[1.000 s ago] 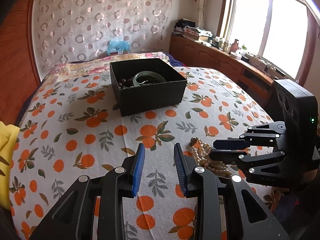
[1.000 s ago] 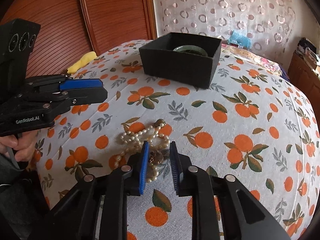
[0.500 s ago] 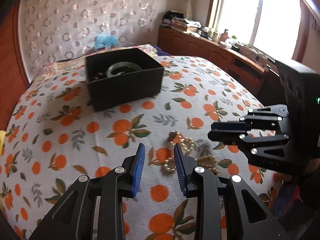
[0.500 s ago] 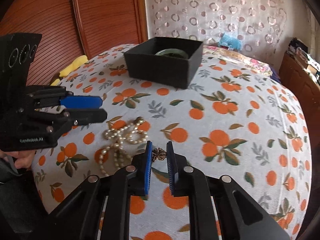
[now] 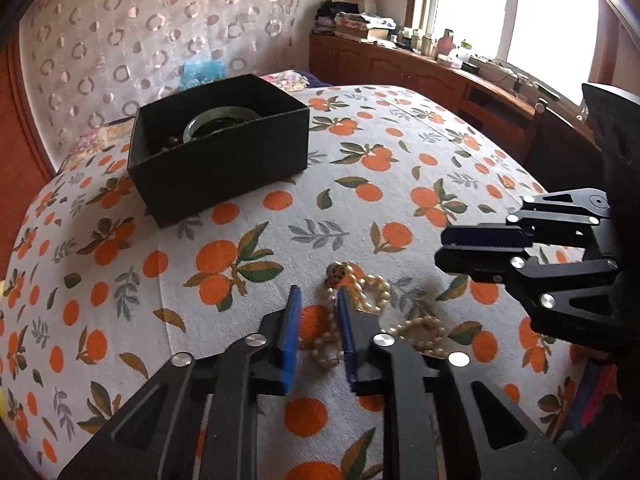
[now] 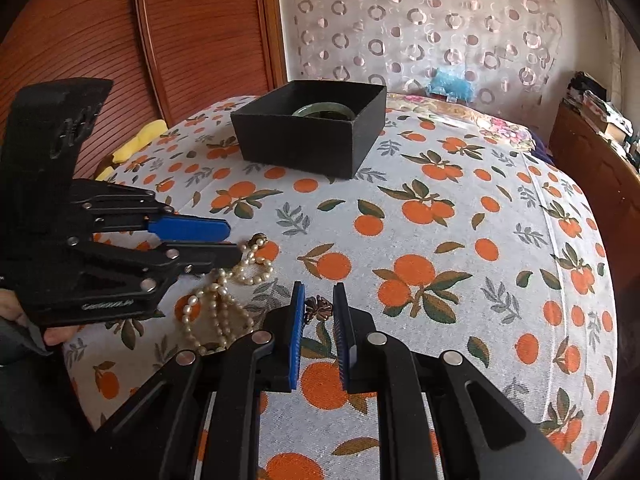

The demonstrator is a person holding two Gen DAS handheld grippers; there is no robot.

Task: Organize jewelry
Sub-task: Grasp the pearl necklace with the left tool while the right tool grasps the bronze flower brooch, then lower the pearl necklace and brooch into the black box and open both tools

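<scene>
We are looking across a bed (image 5: 400, 168) wearing an orange-print cover. Beyond the bed, a circle-patterned curtain (image 6: 420, 20) is hanging. Right of the bed, daylight is pouring through a window (image 5: 500, 12) over a cluttered wooden cabinet (image 5: 400, 68). Left of the bed, a ribbed wooden panel (image 6: 100, 32) is standing.

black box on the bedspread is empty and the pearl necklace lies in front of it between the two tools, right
Not quite: the black box is not empty. The left wrist view shows a green bangle and some dark beads inside it. The rest holds: the pearl necklace lies on the bedspread in front of the box, between the left tool and the right tool.
</scene>
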